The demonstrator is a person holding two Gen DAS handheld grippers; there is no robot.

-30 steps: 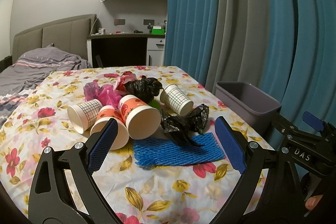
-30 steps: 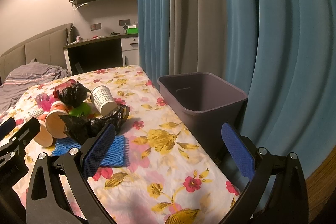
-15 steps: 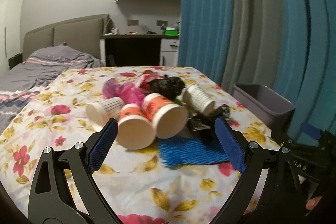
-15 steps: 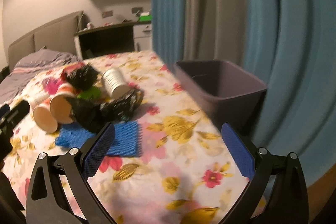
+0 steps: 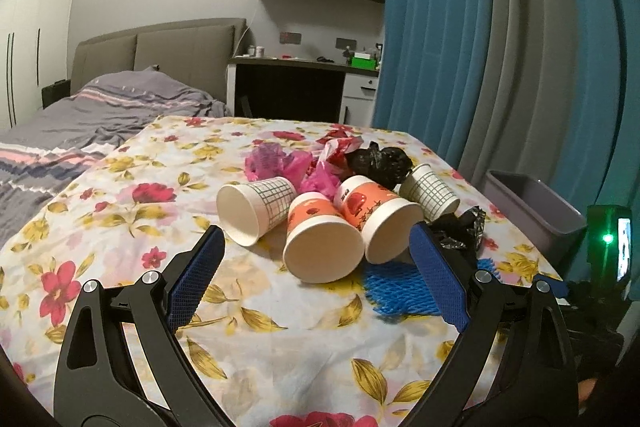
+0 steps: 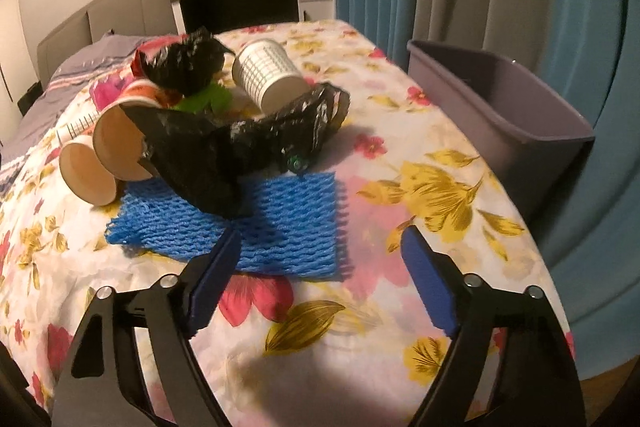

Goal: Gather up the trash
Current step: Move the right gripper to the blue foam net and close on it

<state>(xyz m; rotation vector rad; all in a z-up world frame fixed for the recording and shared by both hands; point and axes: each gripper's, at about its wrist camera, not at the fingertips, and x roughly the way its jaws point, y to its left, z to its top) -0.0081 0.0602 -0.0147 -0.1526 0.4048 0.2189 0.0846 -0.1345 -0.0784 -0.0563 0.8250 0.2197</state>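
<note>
Right gripper [image 6: 320,267]: jaws apart, having just been closing – nothing between them; it hangs over the floral tablecloth [image 6: 360,307] just short of the blue foam net [image 6: 280,227].
Left gripper [image 5: 316,267]: jaws wide apart, empty, pointed at the paper cups.
Blue foam net: flat on the cloth, the nearest piece of trash to both grippers.
In the way: a crumpled black plastic bag [image 6: 240,147] lies across the net's far edge.
Beside the net: two orange-printed cups [image 5: 324,243] on their sides, mouths toward the left gripper, touching each other; print too small to read.
Behind the net: two grid-patterned cups [image 5: 256,207], one at each end of the pile, also tipped over.
Farther behind: a second black bag [image 5: 380,163], pink and red plastic scraps [image 5: 280,163], a green scrap [image 6: 204,101].
Bin: a grey tub [image 6: 500,99] past the table edge, right of the net – what shows of its inside is bare.
Beyond the pile: bed [image 5: 100,107], desk [image 5: 288,83], blue-and-grey curtains [image 5: 480,47].
</note>
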